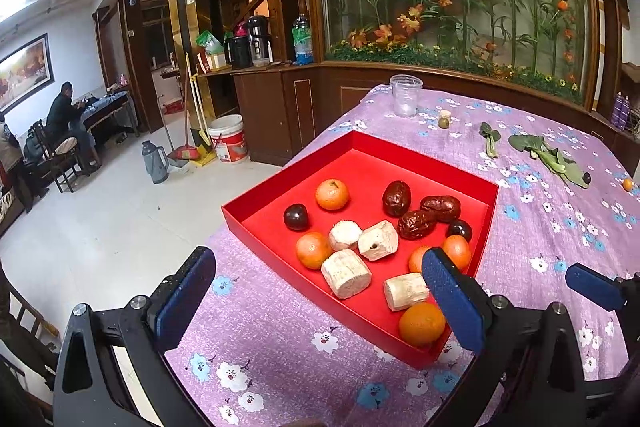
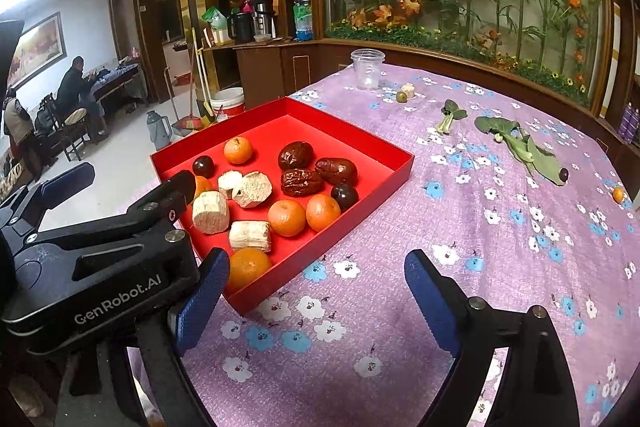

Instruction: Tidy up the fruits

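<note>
A red tray (image 1: 490,205) (image 2: 400,169) on the purple flowered cloth holds several oranges (image 1: 331,193) (image 2: 286,217), three red dates (image 1: 416,224) (image 2: 301,181), dark plums (image 1: 295,217) (image 2: 344,195) and pale cane chunks (image 1: 346,273) (image 2: 211,212). My left gripper (image 1: 318,293) is open and empty, just before the tray's near corner. My right gripper (image 2: 316,301) is open and empty over the cloth, right of the tray. A small orange (image 1: 627,184) (image 2: 618,194), a dark fruit (image 1: 586,178) (image 2: 563,174) and a green fruit (image 1: 443,122) (image 2: 401,97) lie loose on the cloth.
A clear plastic cup (image 1: 405,95) (image 2: 367,68) stands at the far table edge. Green leaves (image 1: 548,155) (image 2: 520,147) lie at the right. A pale chunk (image 2: 408,90) sits beside the green fruit. The left gripper's body (image 2: 100,259) is close beside the right gripper. The table edge drops to the floor at left.
</note>
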`<action>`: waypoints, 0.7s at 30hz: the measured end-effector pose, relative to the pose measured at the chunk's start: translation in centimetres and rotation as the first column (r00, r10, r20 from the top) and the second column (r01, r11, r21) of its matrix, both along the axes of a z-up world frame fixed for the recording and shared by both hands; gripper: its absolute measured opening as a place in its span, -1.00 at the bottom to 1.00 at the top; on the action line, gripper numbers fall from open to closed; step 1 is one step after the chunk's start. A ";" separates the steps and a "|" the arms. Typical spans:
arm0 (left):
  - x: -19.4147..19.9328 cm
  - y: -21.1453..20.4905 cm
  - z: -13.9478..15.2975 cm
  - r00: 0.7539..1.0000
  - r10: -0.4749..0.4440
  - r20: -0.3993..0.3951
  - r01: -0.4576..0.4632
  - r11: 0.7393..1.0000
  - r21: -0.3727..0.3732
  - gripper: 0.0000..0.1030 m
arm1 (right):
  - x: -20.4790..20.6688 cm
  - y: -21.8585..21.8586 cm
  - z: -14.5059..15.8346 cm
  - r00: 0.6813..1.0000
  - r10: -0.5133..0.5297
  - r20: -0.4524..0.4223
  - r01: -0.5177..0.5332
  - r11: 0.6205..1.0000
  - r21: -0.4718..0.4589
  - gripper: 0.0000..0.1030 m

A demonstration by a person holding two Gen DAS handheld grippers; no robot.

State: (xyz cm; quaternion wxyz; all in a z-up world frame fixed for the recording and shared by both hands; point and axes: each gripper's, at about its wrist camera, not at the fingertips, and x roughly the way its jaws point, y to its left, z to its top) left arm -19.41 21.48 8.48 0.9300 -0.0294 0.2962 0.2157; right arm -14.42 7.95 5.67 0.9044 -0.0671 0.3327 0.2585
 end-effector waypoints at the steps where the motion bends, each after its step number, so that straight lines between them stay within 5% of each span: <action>1: 0.1 0.1 -0.1 1.000 0.000 -0.003 0.000 1.000 -0.004 1.00 | 0.0 0.1 -0.1 1.000 0.000 -0.002 0.000 1.000 -0.001 0.80; 21: 0.8 0.6 -1.1 0.999 -0.014 -0.038 0.013 0.999 -0.041 1.00 | 0.7 0.7 -0.7 1.000 0.006 -0.023 -0.006 1.000 -0.004 0.80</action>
